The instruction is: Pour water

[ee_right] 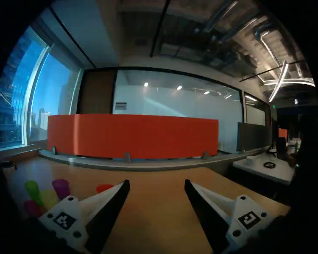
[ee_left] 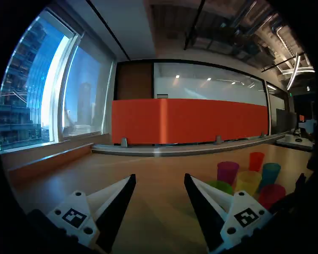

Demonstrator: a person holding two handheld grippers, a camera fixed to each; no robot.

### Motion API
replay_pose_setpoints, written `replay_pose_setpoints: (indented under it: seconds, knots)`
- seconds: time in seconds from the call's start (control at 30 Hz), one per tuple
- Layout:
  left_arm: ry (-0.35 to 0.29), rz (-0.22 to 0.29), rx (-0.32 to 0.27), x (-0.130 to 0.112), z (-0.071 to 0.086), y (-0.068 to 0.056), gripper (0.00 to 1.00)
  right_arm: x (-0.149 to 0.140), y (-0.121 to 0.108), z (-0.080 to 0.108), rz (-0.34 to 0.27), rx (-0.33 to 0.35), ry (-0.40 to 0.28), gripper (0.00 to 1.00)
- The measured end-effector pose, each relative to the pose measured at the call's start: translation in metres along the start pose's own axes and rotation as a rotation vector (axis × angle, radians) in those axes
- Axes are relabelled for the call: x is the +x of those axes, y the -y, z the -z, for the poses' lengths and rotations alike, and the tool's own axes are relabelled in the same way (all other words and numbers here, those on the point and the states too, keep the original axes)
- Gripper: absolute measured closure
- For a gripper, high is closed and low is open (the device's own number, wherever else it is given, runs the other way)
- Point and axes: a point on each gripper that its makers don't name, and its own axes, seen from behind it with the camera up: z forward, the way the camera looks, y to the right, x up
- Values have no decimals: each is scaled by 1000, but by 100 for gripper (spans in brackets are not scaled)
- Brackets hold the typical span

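Note:
Several coloured plastic cups stand clustered on the wooden table (ee_left: 159,207). In the left gripper view they are low right: a purple cup (ee_left: 227,171), an orange cup (ee_left: 256,161), a teal cup (ee_left: 270,174), a yellow cup (ee_left: 247,181), a green cup (ee_left: 220,186) and a red cup (ee_left: 271,195). My left gripper (ee_left: 160,183) is open above the bare table, left of the cups. In the right gripper view my right gripper (ee_right: 157,186) is open too, with a green cup (ee_right: 32,191), a purple cup (ee_right: 61,188), a yellow cup (ee_right: 49,198) and an orange cup (ee_right: 104,187) at its left.
An orange partition (ee_left: 188,120) on a grey rail runs along the table's far edge. Tall windows (ee_left: 44,101) line the left side. A white desk with a cable (ee_right: 267,167) stands to the right in the right gripper view.

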Motion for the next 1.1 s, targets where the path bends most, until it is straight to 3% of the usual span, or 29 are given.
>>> replay_pose_setpoints:
  seconds: [0.5,1.1]
  knots:
    - [0,-1,0,-1,0,0,16,-9,3,-2,30,33,-23,0]
    - [0,-1,0,0,0,1,16,-23,21,-14,-12,124,-54,0]
